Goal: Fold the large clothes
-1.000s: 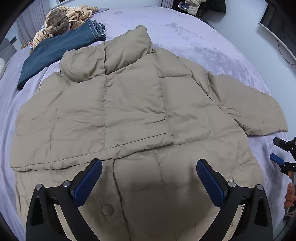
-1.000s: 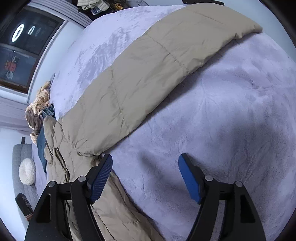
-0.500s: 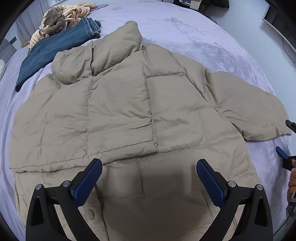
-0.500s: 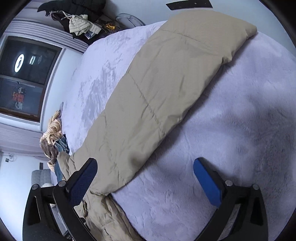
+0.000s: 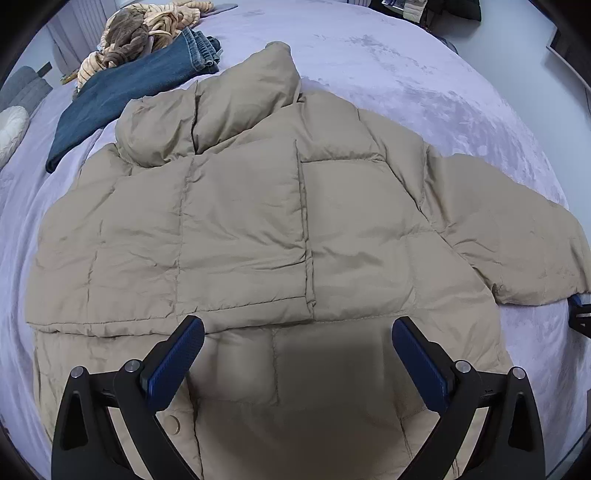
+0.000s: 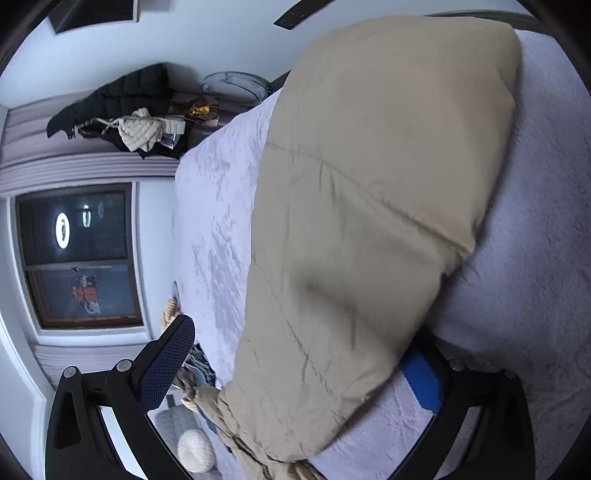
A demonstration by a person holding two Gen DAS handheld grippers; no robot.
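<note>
**Right sleeve next for the fold**

Lilac plush bedding point(image 5: 406, 74) carries the work: a beige quilted puffer jacket point(image 5: 240, 229) lies flat across the bed, collar toward 12 o'clock in the left wrist view. One sleeve is already laid across the chest as a quilted panel; the other sleeve point(image 5: 517, 236) stretches out toward 3 o'clock, not yet folded. Folded blue jeans point(image 5: 122, 88) and a tan striped knit heap point(image 5: 147, 26) sit at 11 o'clock, apart from the jacket.

The left tongs point(image 5: 297, 354) hover over the hem, spread wide, gripping nothing. The right tongs point(image 6: 299, 365) stand at their widest, with the padded sleeve point(image 6: 369, 221) lying between the pads; the lower pad sits partly beneath the fabric, but no pinch shows.

By my reading, the step in hand is taking up the outstretched sleeve. Next the right tongs need to close on the thick padding near the cuff, then carry it across the chest to meet the first fold.
</note>
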